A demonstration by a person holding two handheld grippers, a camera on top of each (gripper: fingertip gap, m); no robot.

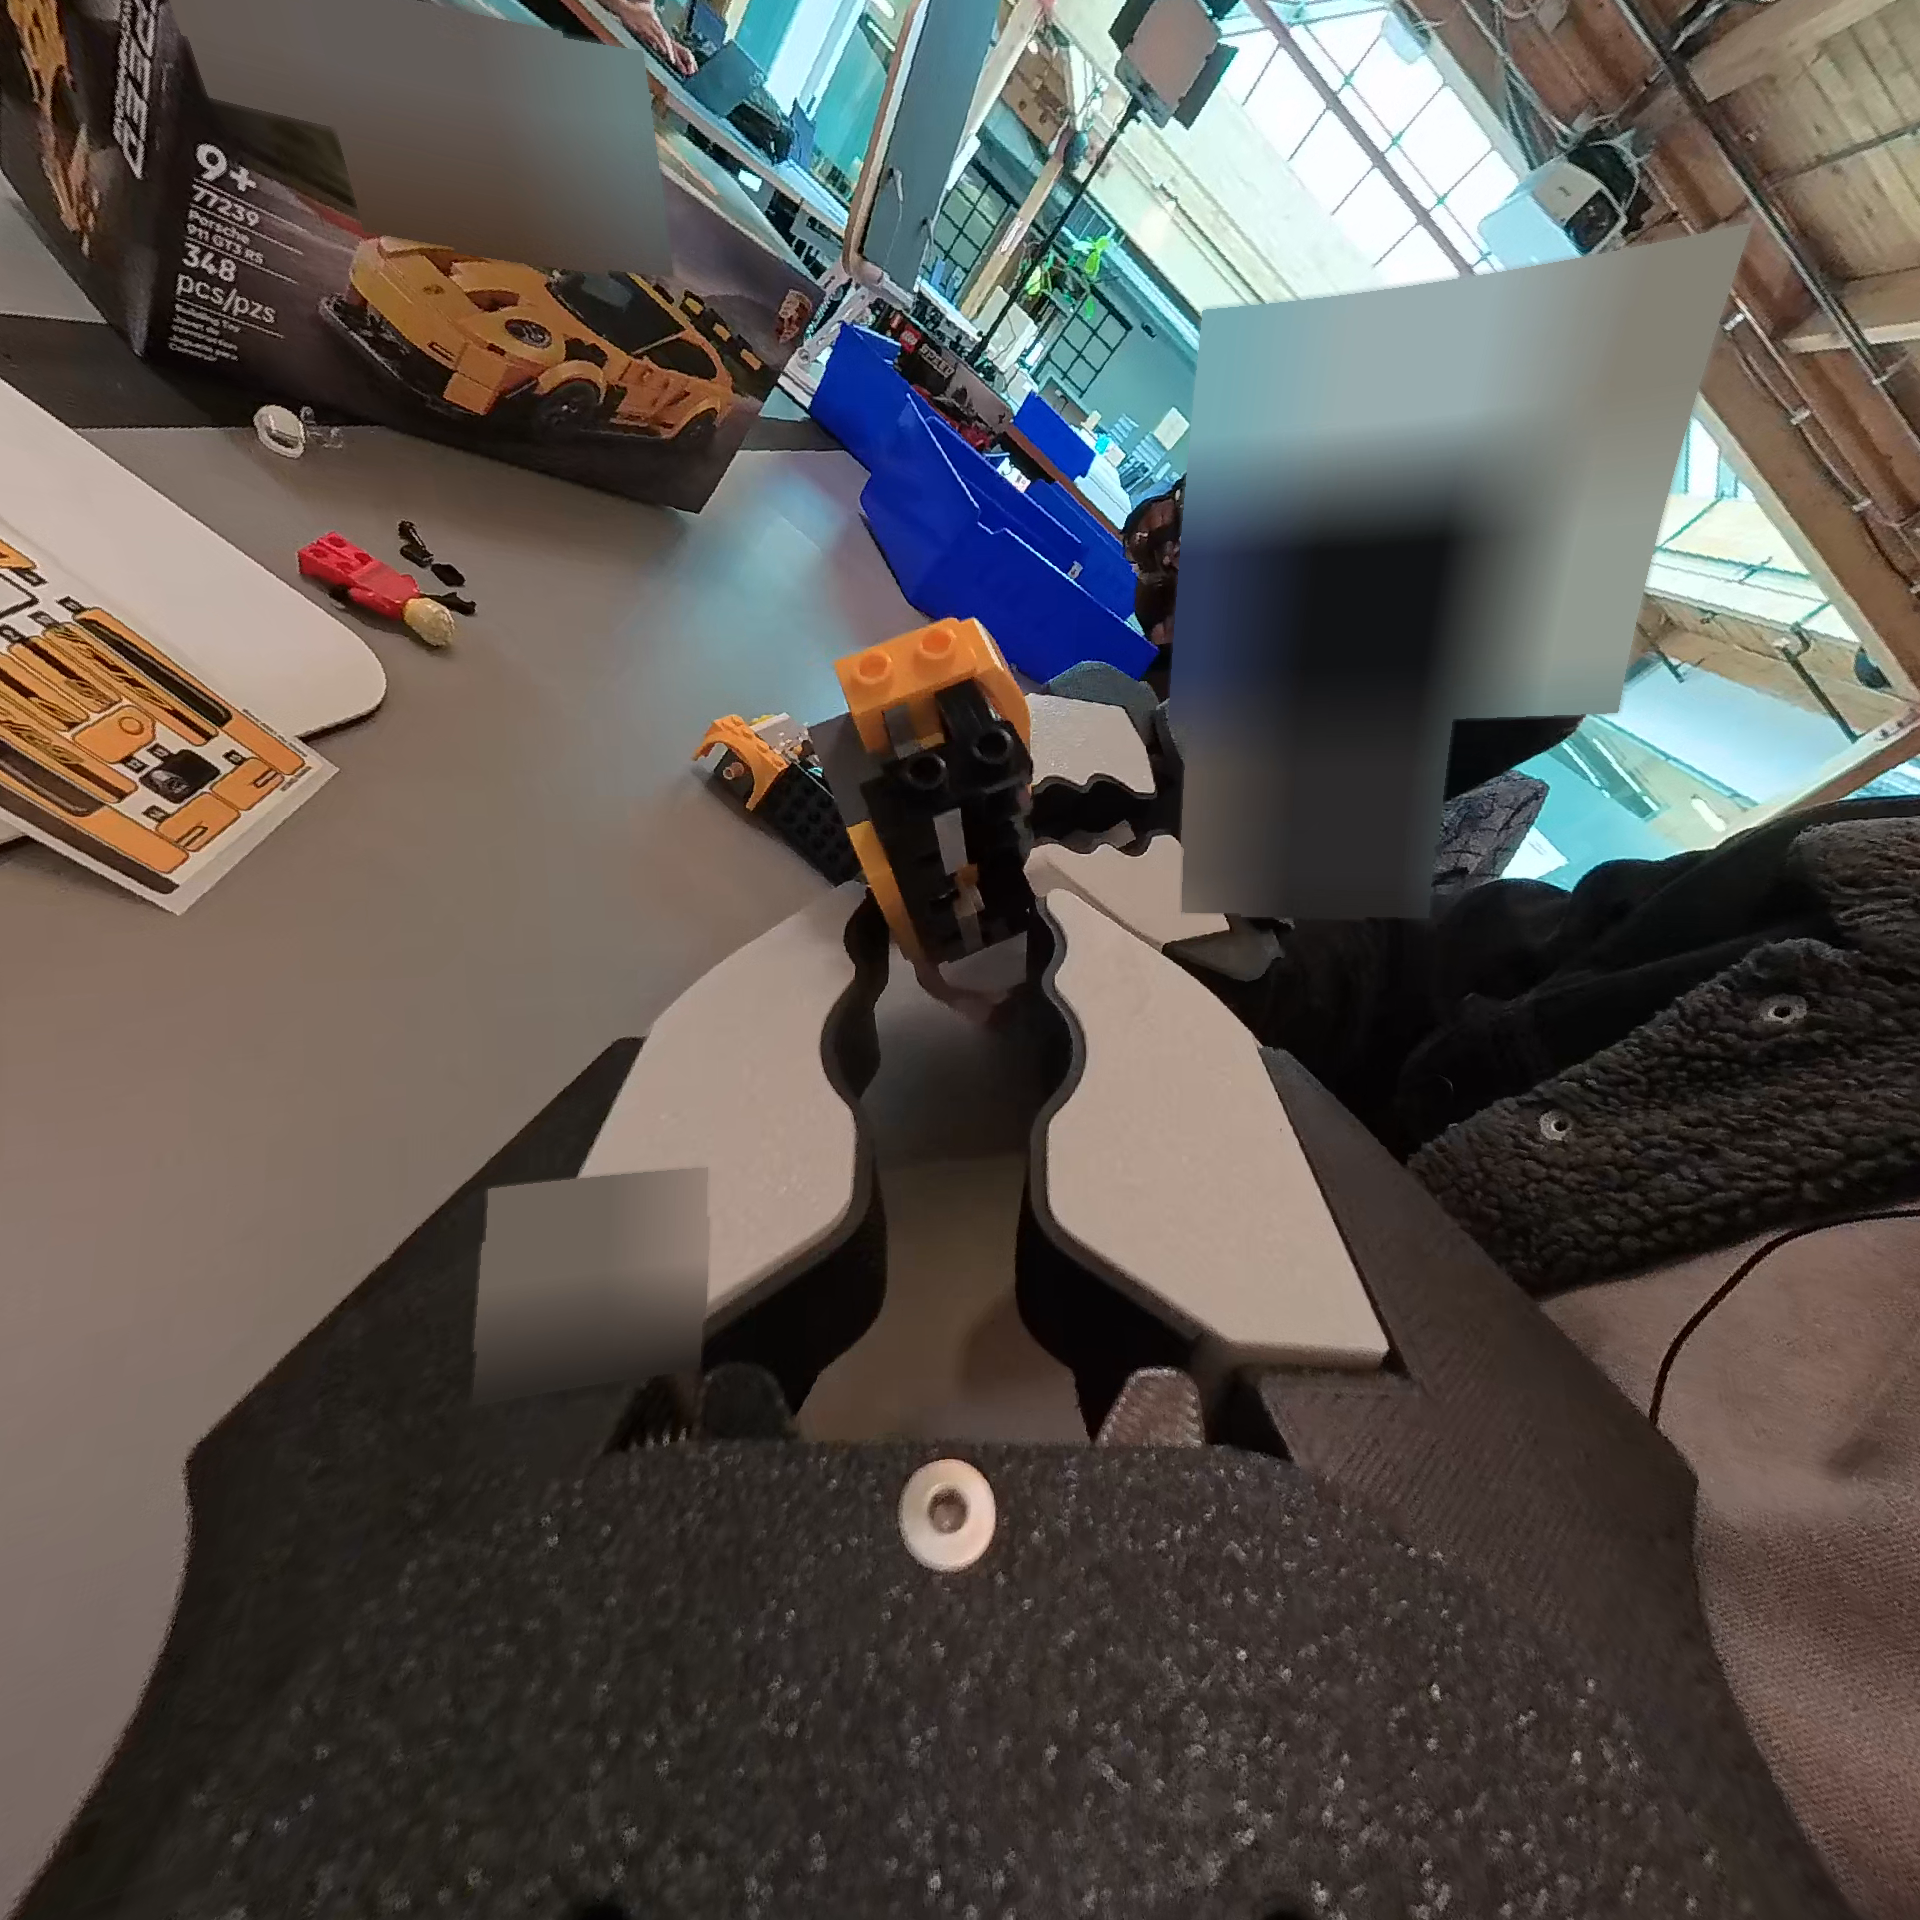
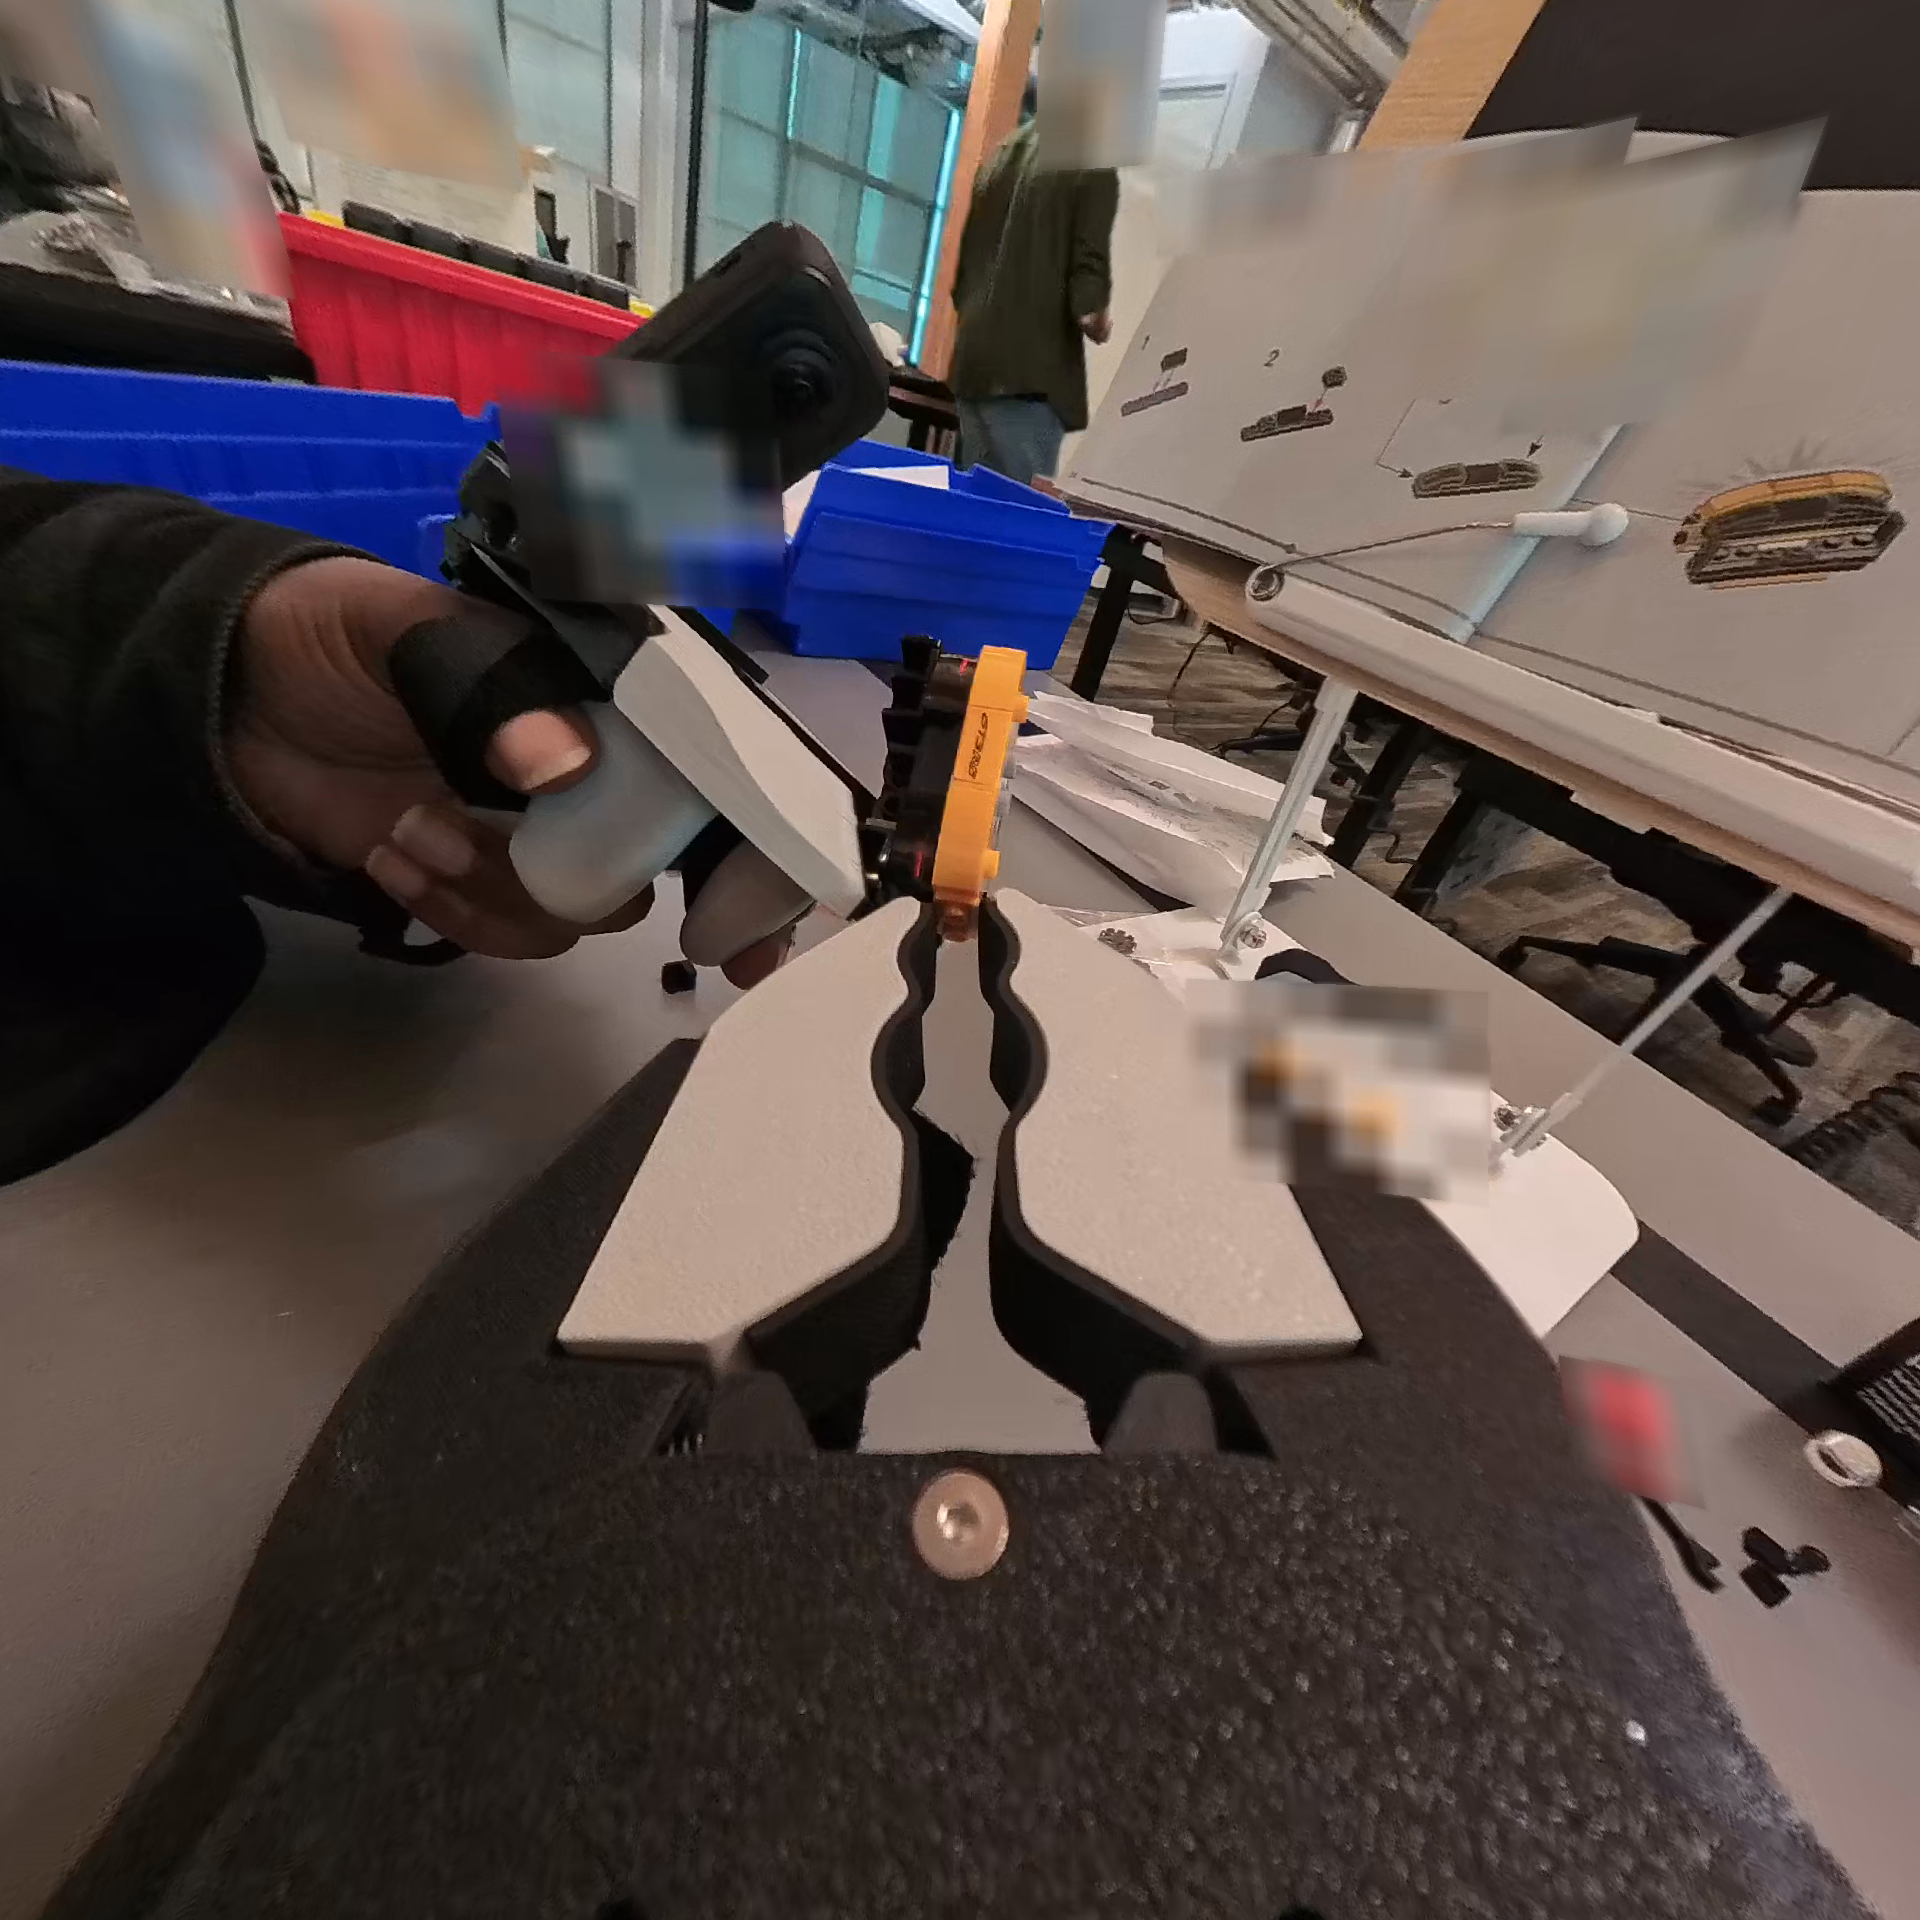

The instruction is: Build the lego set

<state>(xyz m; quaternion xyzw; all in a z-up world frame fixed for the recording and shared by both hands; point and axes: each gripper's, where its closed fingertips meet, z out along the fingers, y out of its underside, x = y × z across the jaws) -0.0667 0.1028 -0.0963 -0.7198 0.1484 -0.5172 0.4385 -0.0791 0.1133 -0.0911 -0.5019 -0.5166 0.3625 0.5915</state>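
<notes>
Jaws of both the left gripper (image 1: 951, 925) and right gripper (image 2: 954, 920) pinch one orange-and-black brick assembly (image 1: 940, 790) above the grey tabletop (image 1: 436, 1039); blue plastic bins (image 1: 987, 540) stand behind, contents unclear.

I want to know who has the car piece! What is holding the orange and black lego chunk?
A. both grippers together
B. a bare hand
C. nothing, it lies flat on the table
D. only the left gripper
A: the left gripper clamps the lego chunk at its lower end, and the right gripper pinches its orange edge.

Opposed close wrist views, shared brick assembly (image 1: 940, 800)
</notes>
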